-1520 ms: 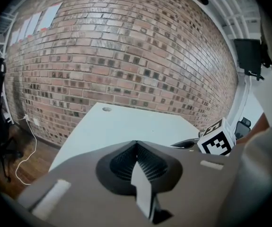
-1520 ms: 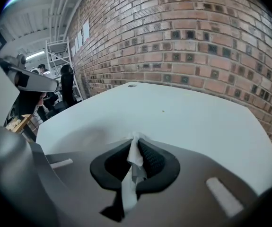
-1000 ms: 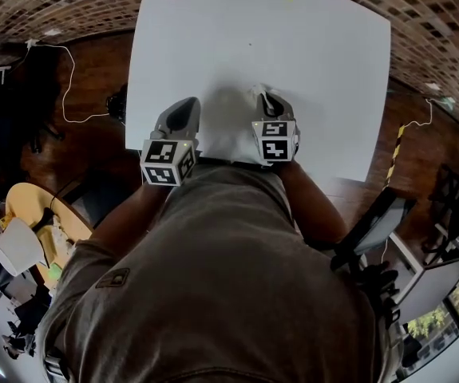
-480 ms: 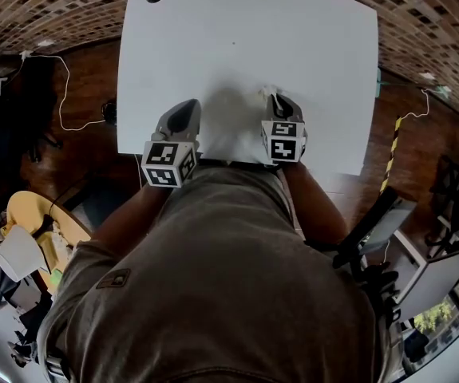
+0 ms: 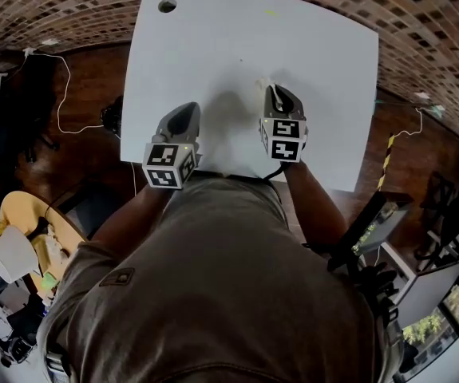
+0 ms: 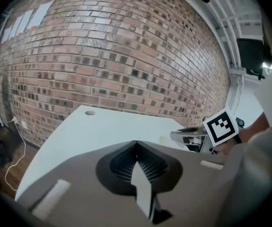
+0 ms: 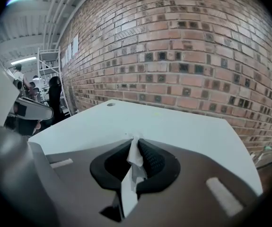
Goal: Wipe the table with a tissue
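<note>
Seemingly early on: the right gripper [image 7: 136, 144] pinches the tissue [image 7: 134, 161] above the table [image 5: 213, 38] near its edge at 5 o'clock, while the left gripper [image 6: 135, 144] (jaws pressed together, empty) hovers at 7. By my judgement, most of the surface toward 12 awaits wiping.

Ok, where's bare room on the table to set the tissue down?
All the table past the left claw and right claw is bare, from the hole at the far left corner to the right edge. A narrower strip lies between them. Only the near edge, by the person, is crowded.
</note>
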